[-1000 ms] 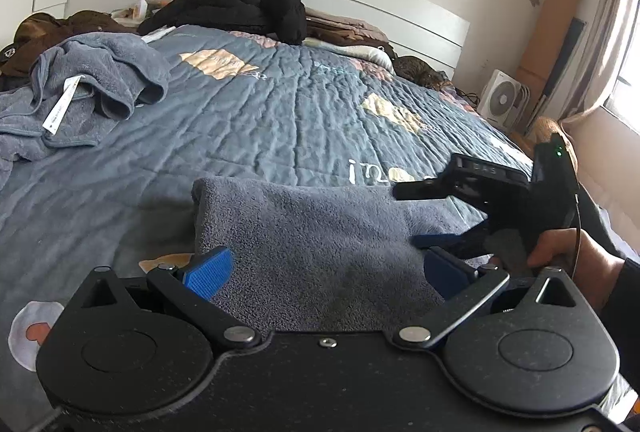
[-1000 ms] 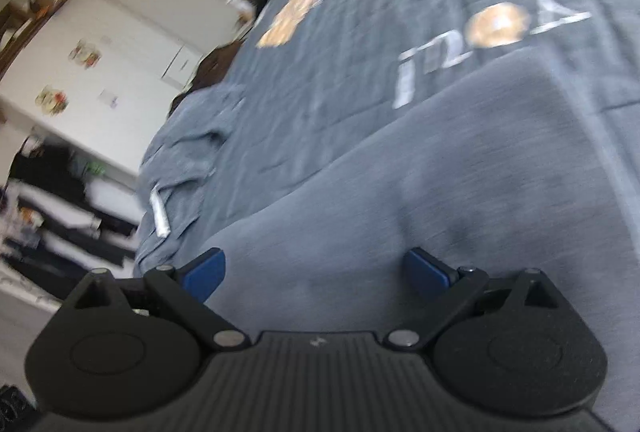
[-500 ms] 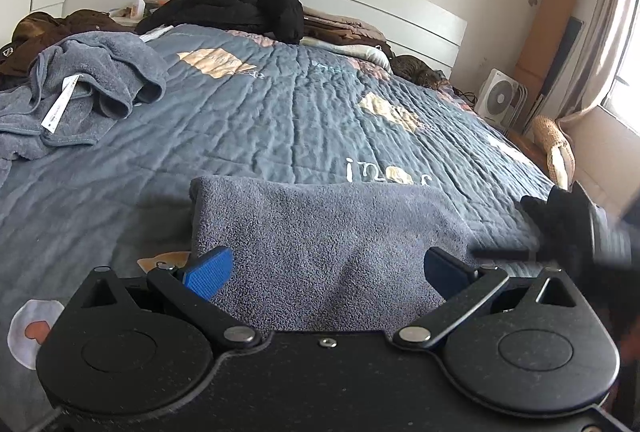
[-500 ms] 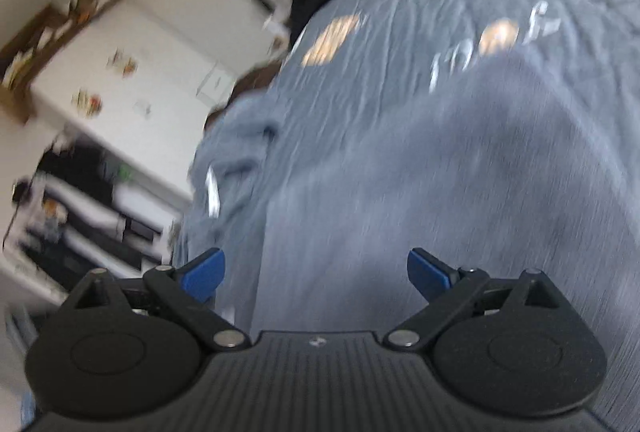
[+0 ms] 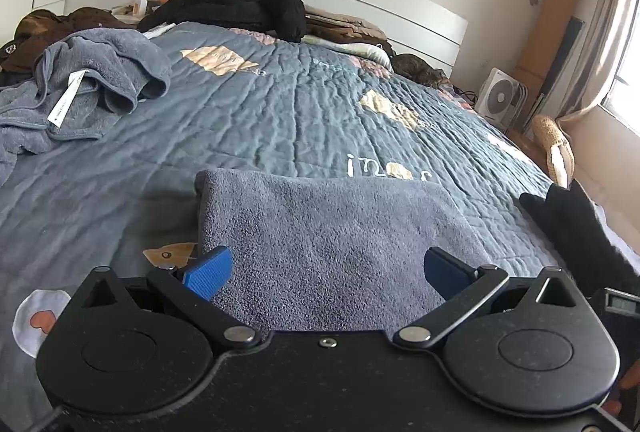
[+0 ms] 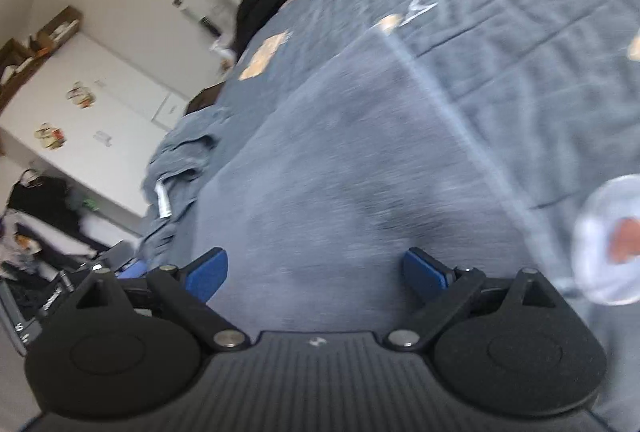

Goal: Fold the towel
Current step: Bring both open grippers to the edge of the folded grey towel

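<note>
Towel [image 5: 336, 236], grey, lies folded flat on the quilted bed [image 5: 280, 120], well clear of the crumpled grey towel heap [image 5: 84, 84] toward the headboard. Left hand-held gripper [image 5: 326, 270] stands wide over its near edge, holding nothing. Right hand-held gripper [image 6: 316, 272] likewise wide and empty; its view is blurred. Recommended: pinch both near corners evenly, lift low, carry across square to the far edge

The towel [image 5: 340, 232] is grey terry cloth, soft and fuzzy. The quilt [image 5: 260, 120] is matt stitched fabric. The left tool [image 5: 326, 270] is matt black plastic with ribbed blue pads [image 5: 208, 272].
</note>
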